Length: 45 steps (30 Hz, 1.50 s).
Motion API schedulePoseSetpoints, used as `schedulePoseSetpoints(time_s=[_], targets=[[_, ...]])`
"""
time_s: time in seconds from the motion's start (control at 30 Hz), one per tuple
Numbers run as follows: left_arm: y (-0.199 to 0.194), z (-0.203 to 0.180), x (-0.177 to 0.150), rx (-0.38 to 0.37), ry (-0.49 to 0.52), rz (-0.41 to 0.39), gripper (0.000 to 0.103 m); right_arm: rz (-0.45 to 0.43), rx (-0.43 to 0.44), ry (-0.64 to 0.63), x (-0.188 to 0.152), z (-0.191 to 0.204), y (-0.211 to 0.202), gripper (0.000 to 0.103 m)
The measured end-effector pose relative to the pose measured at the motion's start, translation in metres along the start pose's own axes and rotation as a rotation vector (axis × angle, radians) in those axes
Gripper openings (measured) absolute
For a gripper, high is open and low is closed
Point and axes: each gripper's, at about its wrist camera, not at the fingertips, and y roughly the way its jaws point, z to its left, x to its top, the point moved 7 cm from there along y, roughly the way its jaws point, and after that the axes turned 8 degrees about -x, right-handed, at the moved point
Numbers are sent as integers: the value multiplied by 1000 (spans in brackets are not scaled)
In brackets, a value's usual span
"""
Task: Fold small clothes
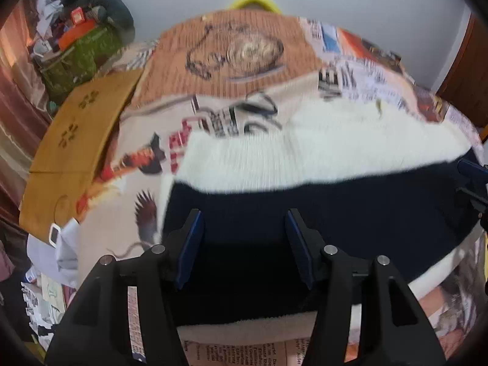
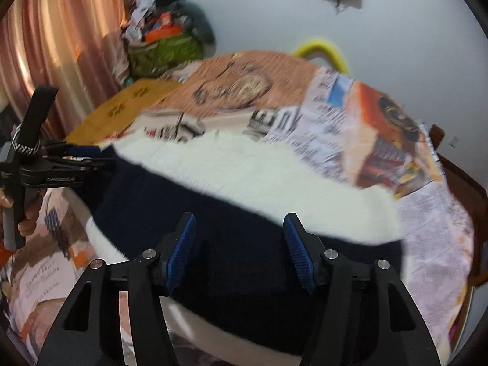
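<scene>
Surface (image 1: 268, 113) covered in printed newspaper sheets; pale wall behind, pinkish curtain (image 2: 61, 30) upper left of right view. Brown cardboard sheet (image 1: 76, 152) at left edge. Green box (image 1: 79, 61) upper left, heaped with clothes and orange packets. Garment (image 1: 305, 207) mid-frame: fuzzy white knit with broad dark navy band, lying flat. Left hand-held gripper (image 1: 244, 244) half open over navy band, nothing between pads. Right hand-held gripper (image 2: 241, 250) likewise half open, empty, above same band.
</scene>
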Motion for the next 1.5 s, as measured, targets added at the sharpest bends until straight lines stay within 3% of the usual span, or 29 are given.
schedulePoseSetpoints(time_s=[0.1, 0.37, 0.63, 0.7, 0.73, 0.8, 0.9, 1.0, 1.27, 1.43, 1.5], targets=[[9, 7, -10, 30, 18, 16, 63, 44, -14, -4, -18, 1, 11, 56], [-12, 25, -36, 141, 98, -29, 66, 41, -12, 62, -38, -17, -10, 58], [-43, 59, -70, 100, -70, -46, 67, 28, -53, 37, -42, -16, -27, 63], [-50, 65, -77, 99, -135, -40, 83, 11, -57, 24, -37, -12, -33, 63], [-55, 67, -82, 92, -179, -43, 84, 0, -53, 19, -34, -9, -36, 63], [-59, 66, -89, 56, -228, -49, 85, -34, -37, 9, -25, 1, -43, 64], [-57, 53, -99, -11, -259, -18, 85, -91, -9, -11, -13, 19, -51, 73], [-48, 37, -102, -118, -300, 16, 85, -111, -4, -52, -6, 35, -46, 75], [-17, 13, -91, -388, -478, 106, 85, -22, 0, -79, -10, 51, 1, 75], [-4, 17, -73, -450, -548, 87, 88, 41, 44, -48, -17, 48, 17, 76], [1, 24, -65, -422, -538, 71, 86, 62, 90, -33, -19, 47, 18, 80]])
